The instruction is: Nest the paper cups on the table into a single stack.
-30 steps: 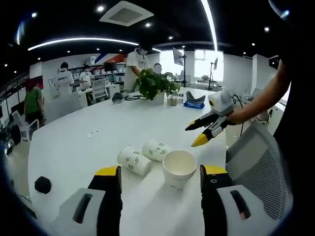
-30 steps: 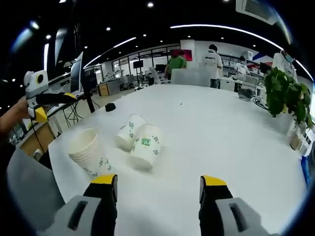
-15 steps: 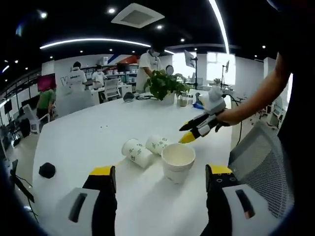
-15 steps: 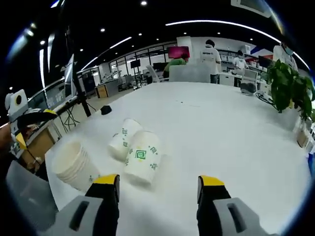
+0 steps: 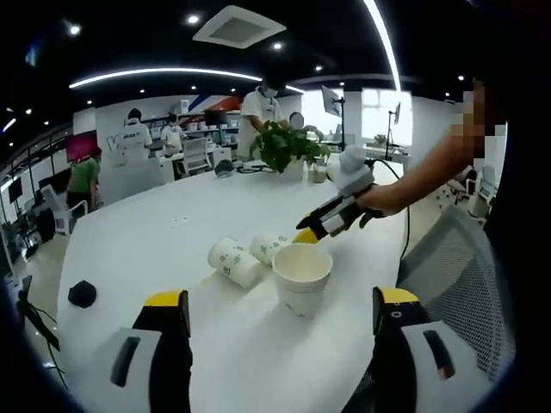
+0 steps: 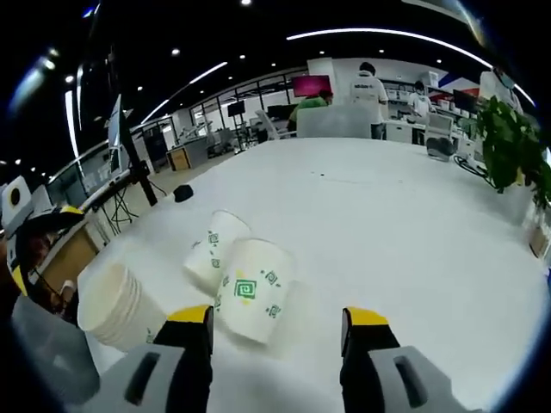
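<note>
An upright stack of white paper cups [image 5: 301,275] stands near the table's front edge, just beyond my open left gripper [image 5: 281,297]. Two loose cups with green prints lie on their sides behind it, one [image 5: 232,261] to the left and one [image 5: 269,248] beside it. My right gripper [image 5: 317,228] reaches in from the right, its yellow tip close over the stack's rim and the nearer lying cup. In the right gripper view, my open right gripper [image 6: 280,317] sits right before a lying cup [image 6: 251,288]. The second cup [image 6: 213,249] lies behind, the stack [image 6: 116,305] at left.
The white table [image 5: 146,241] is wide and bare toward the back. A small black object [image 5: 82,293] lies at its left. A potted plant [image 5: 284,146] stands far off. A mesh chair [image 5: 456,275] is at the right edge. People stand in the background.
My right gripper has moved in toward the lying cups, which now sit close before its jaws. The left gripper's view has shifted only slightly. No cup has moved.
</note>
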